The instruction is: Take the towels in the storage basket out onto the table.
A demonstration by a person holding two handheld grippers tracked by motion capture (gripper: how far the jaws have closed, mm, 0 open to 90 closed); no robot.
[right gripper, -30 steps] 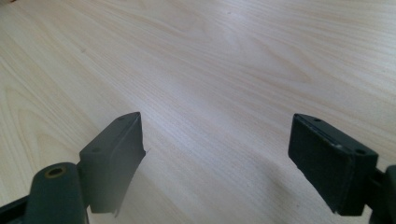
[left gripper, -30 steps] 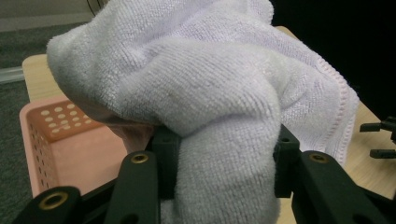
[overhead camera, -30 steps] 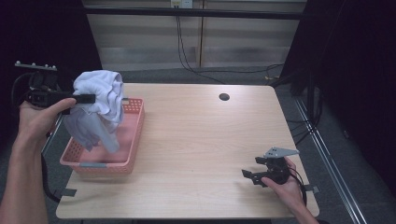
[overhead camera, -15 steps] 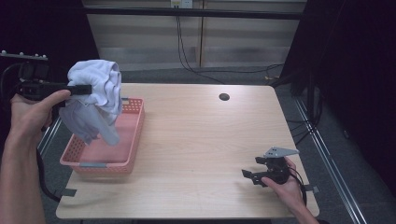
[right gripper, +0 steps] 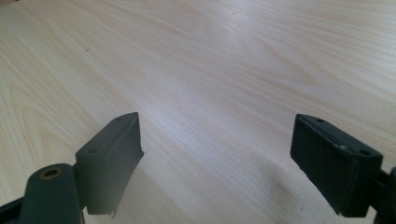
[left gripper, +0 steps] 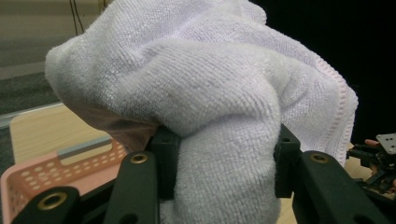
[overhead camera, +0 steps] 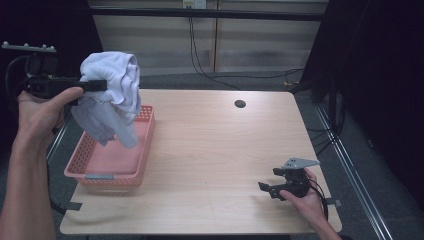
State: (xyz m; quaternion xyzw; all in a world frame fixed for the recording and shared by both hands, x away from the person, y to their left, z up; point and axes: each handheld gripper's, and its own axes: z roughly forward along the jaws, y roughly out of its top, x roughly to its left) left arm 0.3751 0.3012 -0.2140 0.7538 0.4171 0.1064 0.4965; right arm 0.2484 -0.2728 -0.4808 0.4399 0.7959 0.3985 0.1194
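A bunched white towel (overhead camera: 112,97) hangs in the air above the pink basket (overhead camera: 95,170) at the table's left. My left gripper (overhead camera: 100,86) is shut on it, held up by the hand at the left edge. In the left gripper view the towel (left gripper: 205,102) bulges between the two black jaws and droops past them, with the basket (left gripper: 56,168) below at the left. My right gripper (overhead camera: 270,189) rests low on the wooden table (overhead camera: 215,150) near the front right corner. Its jaws (right gripper: 217,158) stand wide open over bare wood.
A small dark hole (overhead camera: 240,104) sits in the tabletop near the far edge. Beyond the table are a wall, cables on the floor and dark curtains at both sides. The other hand's gripper (left gripper: 380,158) shows far off at the right of the left gripper view.
My left gripper has lifted the towel higher and a little to the left, so its lower end now hangs above the basket rim. The right gripper has stayed where it was.
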